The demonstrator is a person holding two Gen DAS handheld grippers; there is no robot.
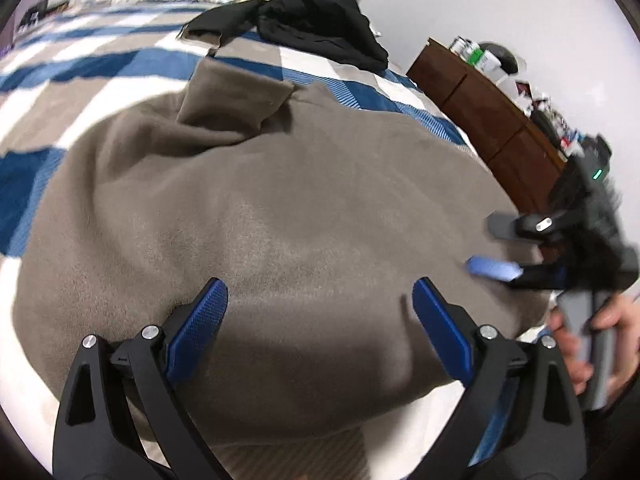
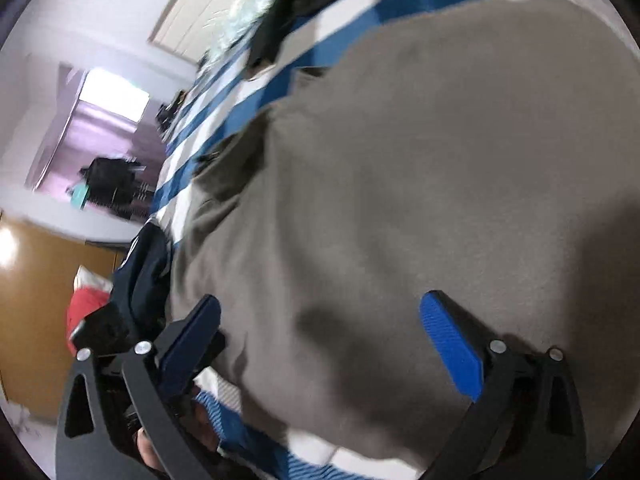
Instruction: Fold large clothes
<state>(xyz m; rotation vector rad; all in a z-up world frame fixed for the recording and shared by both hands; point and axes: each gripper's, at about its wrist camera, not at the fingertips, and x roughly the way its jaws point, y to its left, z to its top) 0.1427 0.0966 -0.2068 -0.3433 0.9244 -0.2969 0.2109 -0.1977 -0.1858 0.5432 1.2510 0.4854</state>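
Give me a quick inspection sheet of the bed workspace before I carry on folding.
Surface: bed with blue, white and grey checked cover.
Job's things: brown-grey garment spread flat, one part folded over at its far edge.
Clutter: black garment bunched beyond it; dark navy garment at the bed's edge.
Grippers: left gripper open above the brown-grey garment; right gripper open, holding nothing.
Cables: nothing seen.
Surroundings: wooden dresser with items on top, wardrobe.
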